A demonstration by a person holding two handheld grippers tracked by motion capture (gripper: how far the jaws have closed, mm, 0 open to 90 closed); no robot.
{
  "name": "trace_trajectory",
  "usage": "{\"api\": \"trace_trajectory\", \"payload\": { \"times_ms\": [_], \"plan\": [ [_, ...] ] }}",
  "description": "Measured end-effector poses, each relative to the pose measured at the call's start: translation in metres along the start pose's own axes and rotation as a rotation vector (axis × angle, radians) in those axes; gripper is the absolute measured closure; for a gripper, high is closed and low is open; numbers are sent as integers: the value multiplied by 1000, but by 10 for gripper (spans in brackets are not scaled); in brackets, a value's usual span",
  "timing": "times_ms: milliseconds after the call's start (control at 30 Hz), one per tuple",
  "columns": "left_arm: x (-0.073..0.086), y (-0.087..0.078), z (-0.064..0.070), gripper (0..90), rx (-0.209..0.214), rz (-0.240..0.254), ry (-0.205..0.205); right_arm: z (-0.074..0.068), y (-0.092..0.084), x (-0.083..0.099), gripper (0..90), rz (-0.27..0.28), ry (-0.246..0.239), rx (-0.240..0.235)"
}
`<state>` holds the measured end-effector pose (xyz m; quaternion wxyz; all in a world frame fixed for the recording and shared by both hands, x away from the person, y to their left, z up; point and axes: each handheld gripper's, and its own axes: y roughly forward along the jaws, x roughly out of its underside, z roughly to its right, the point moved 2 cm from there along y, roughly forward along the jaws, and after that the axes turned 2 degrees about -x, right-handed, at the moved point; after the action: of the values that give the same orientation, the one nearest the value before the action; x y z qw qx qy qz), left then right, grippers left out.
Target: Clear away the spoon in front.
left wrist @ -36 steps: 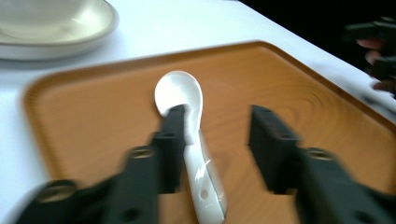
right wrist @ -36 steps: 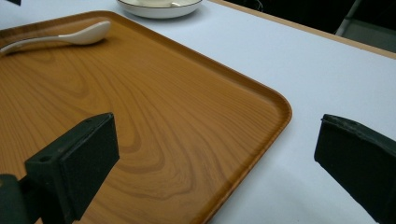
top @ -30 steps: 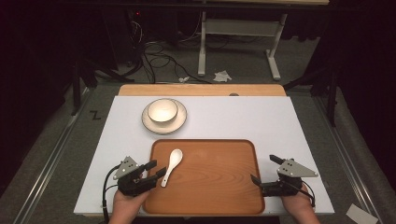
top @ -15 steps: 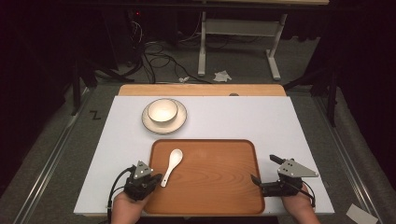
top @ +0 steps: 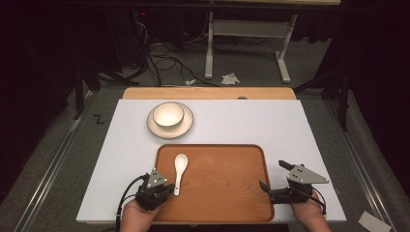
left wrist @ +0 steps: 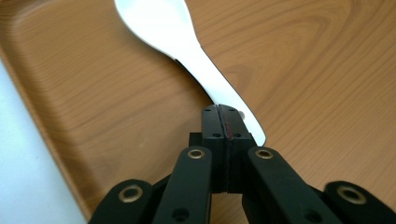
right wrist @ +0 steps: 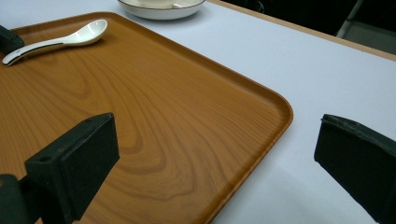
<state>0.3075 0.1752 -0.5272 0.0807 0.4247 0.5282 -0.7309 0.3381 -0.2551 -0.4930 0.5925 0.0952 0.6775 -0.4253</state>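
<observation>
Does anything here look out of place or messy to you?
Nothing spilled or broken. The white spoon lies on the wooden tray, apart from the bowl on its plate.

Tray [top: 227, 193]: bare wood right of the spoon [top: 179, 170], open to passage. Counter [top: 270, 121]: right half bare. Obstacle: bowl [top: 168, 115] on its plate [top: 186, 126], just beyond the tray's far left corner.

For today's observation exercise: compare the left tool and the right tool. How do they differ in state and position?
1. The left tool has its jaws shut; the right tool has its jaws wide open.
2. The left tool sits at the handle end of the white spoon on the wooden tray; the right tool straddles the tray's right rim, holding nothing.
Both are black, two-jawed and hand-held.
</observation>
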Motion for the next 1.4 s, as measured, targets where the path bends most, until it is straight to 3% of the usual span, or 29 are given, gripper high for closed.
{"api": "trace_trajectory", "payload": {
  "times_ms": [533, 600, 733, 900, 1067, 1200, 1333, 1400],
  "plan": [
    [-3, 6, 17, 900, 55, -10, 46, -1, 1, 0, 9, -2, -3, -4],
    [-3, 6, 18, 866, 58, -11, 48, 0, 1, 0, 9, -3, -3, -3],
    [-3, 7, 19, 748, 64, -9, 52, 0, 1, 0, 9, -2, -6, -4],
    [-4, 5, 15, 513, 58, 13, 22, 0, 1, 0, 9, -2, -3, -3],
    [-5, -5, -3, 286, 38, 81, -25, 0, 0, 0, 8, -1, -4, -4],
    [-4, -15, -21, 5, 16, 140, -76, -1, 0, -1, 9, 5, -3, -4],
    [-3, -28, -40, 2, -27, 230, -93, -1, -1, -1, 8, 1, 5, 3],
    [-1, -35, -50, 2, -52, 250, -107, -1, -2, -2, 8, 13, 1, 1]
  ]
}}
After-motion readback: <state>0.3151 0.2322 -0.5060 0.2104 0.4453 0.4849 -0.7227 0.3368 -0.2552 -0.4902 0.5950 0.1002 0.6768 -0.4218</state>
